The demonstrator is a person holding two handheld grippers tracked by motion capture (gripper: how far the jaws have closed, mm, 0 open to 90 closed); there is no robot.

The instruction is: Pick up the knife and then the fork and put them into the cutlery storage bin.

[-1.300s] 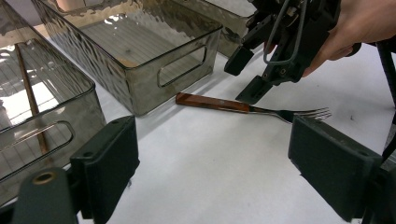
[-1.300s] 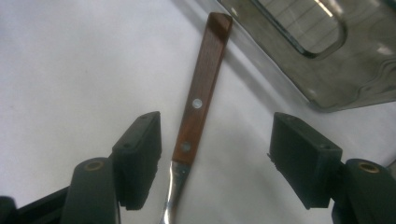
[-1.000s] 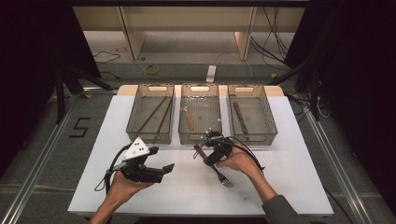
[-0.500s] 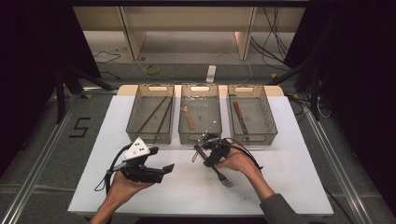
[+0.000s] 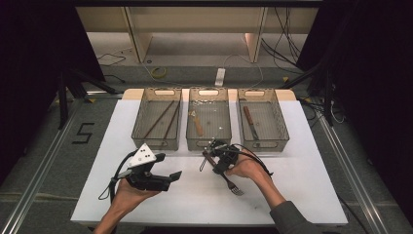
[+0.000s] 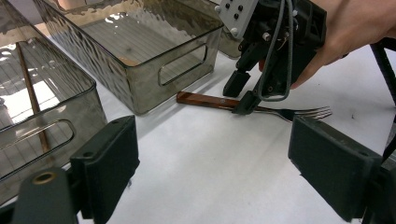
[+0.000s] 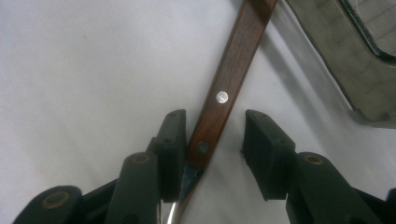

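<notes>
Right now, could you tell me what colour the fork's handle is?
Reddish-brown wood handle, clearest in the right gripper view.

Your right gripper [image 5: 210,155] has dropped toward the table and shifted slightly back toward you over the last second; its jaws now straddle the wooden handle of the fork [image 7: 227,88], parted, one jaw touching the handle, the other standing off it; the fork itself lies flat on the white table [image 5: 292,195], its tines nearest you; your right hand [image 5: 246,168] has come nearer you with the gripper.
</notes>
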